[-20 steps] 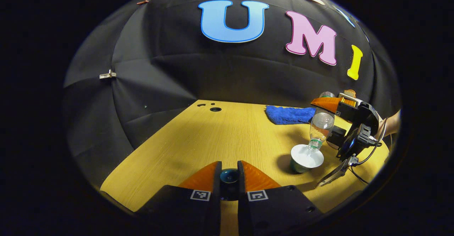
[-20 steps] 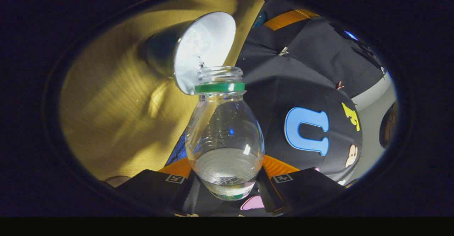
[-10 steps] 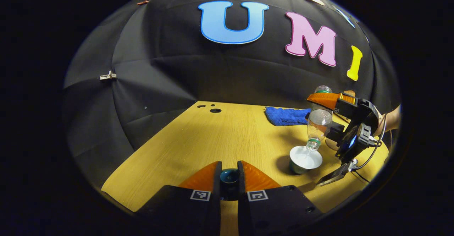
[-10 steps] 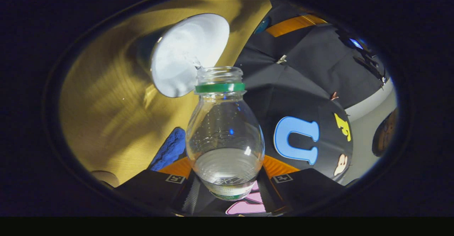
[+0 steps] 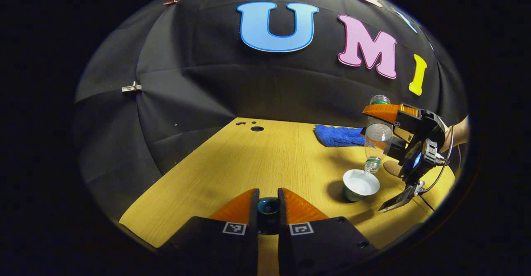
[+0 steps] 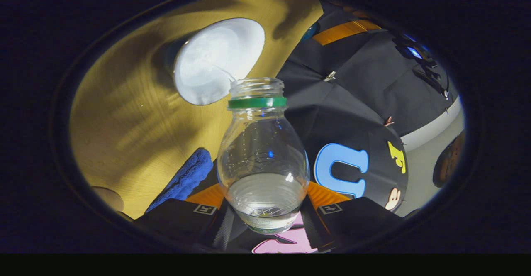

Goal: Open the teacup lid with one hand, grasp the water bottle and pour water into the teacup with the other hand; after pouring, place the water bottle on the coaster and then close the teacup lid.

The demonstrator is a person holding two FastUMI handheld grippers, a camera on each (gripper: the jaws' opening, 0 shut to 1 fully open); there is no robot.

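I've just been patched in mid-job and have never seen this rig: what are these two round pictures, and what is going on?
Each picture comes from a fisheye camera riding on a hand-held two-finger gripper; a person holds one in each hand.

In the left gripper view, the left gripper is shut on the dark teal teacup lid. Farther off, the right gripper tips the clear plastic water bottle neck-down over the white-lined teacup on the wooden table. A blue cloth lies behind.

In the right gripper view, that bottle sits between the fingers, and a thin stream of water runs into the cup. A round coaster shows at the lower left.
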